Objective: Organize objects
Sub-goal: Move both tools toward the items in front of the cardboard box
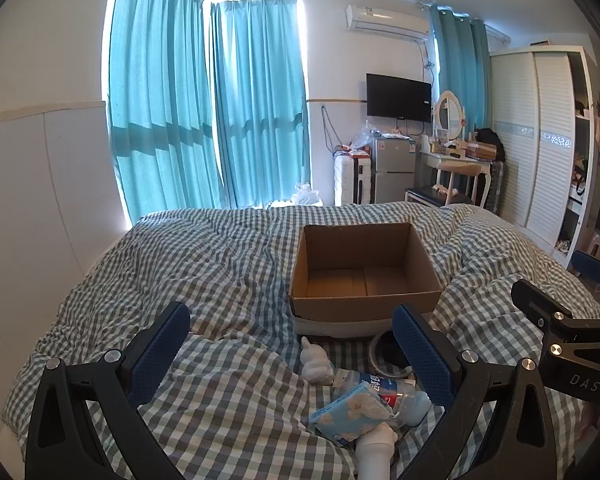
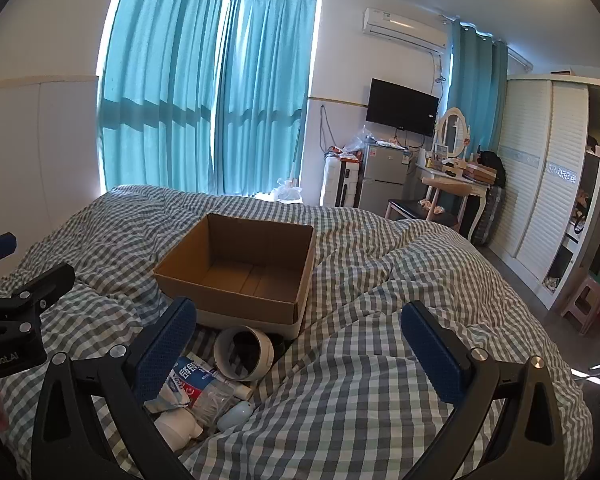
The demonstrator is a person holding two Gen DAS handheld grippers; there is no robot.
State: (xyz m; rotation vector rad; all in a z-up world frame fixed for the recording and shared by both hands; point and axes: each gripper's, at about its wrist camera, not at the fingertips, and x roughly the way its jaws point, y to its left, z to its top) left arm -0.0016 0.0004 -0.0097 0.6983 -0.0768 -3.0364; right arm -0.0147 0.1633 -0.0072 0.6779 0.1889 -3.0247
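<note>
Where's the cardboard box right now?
The cardboard box sits open on the checkered bed, centre in both views, just beyond the white bowl and plastic bottle.

Daylight glows through teal curtains (image 1: pixel 208 112) on white walls. An air conditioner (image 1: pixel 386 20) hangs above a dark television (image 1: pixel 398 97) — below stand a small fridge (image 1: pixel 392 168) and vanity mirror (image 1: pixel 448 112). A white wardrobe (image 1: pixel 540 140) fills the right wall — a checked bed (image 1: pixel 204 264) spreads across the foreground.
</note>
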